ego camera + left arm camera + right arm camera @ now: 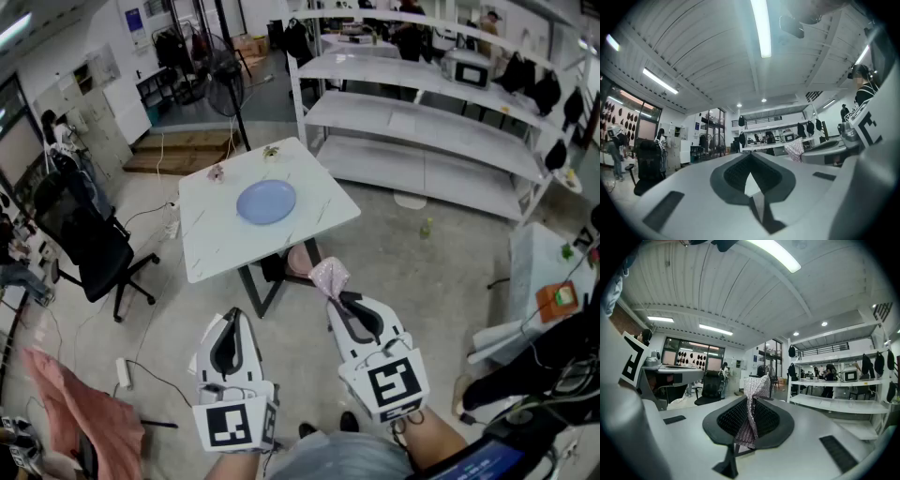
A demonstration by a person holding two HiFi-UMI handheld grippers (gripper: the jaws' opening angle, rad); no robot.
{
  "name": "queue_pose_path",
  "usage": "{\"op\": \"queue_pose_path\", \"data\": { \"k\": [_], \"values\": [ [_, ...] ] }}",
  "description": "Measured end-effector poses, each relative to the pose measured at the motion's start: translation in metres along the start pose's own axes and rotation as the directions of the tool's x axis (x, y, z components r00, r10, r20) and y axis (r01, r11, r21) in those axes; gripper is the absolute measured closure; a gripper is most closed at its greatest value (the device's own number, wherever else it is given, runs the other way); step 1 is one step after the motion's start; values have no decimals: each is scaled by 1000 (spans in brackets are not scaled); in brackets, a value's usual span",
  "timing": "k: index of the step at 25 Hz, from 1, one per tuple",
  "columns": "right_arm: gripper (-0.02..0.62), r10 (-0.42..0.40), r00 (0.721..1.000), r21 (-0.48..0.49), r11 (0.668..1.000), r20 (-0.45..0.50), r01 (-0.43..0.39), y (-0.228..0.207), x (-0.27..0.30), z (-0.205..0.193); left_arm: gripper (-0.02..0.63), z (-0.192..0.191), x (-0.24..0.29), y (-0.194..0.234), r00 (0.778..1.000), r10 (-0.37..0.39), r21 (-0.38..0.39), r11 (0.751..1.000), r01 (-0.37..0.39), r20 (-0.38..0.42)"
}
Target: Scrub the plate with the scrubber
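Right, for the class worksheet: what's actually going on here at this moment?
A person stands away from the white table with a gripper in each hand. The right gripper is shut on a pinkish mesh scrubber. The left gripper is shut with nothing in it. The blue plate lies on the table, well clear of both grippers, so no scrubbing is under way yet.

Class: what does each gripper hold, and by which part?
Right gripper pinches the pinkish-silver mesh scrubber by its lower part; left gripper, jaws shut, holds nothing.
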State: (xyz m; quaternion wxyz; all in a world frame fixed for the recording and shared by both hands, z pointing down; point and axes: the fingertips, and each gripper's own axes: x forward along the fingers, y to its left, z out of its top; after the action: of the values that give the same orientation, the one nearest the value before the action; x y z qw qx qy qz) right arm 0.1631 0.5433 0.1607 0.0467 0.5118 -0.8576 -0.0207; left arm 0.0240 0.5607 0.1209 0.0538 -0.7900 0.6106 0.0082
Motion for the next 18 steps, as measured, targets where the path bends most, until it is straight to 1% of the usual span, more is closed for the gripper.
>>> {"op": "queue_pose_path", "data": {
  "k": [7, 11, 15, 18],
  "values": [
    [538, 4, 1000, 35, 999, 20, -5, -16, -7, -1, 601, -1, 4, -13, 1000, 6, 9, 1000, -6, -13],
    [537, 6, 1000, 49, 999, 21, -7, -28, -14, -6, 601, -5, 3, -19, 999, 22, 18, 1000, -21, -30],
    [534, 10, 1000, 62, 998, 2, -10, -43, -12, -18, 601, -16, 3, -20, 997, 51, 18, 999, -50, -53],
    [534, 10, 999, 82, 997, -36, -7, -51, -1, -28, 601, -30, 7, -17, 995, 68, 14, 998, -67, -79]
  ]
}}
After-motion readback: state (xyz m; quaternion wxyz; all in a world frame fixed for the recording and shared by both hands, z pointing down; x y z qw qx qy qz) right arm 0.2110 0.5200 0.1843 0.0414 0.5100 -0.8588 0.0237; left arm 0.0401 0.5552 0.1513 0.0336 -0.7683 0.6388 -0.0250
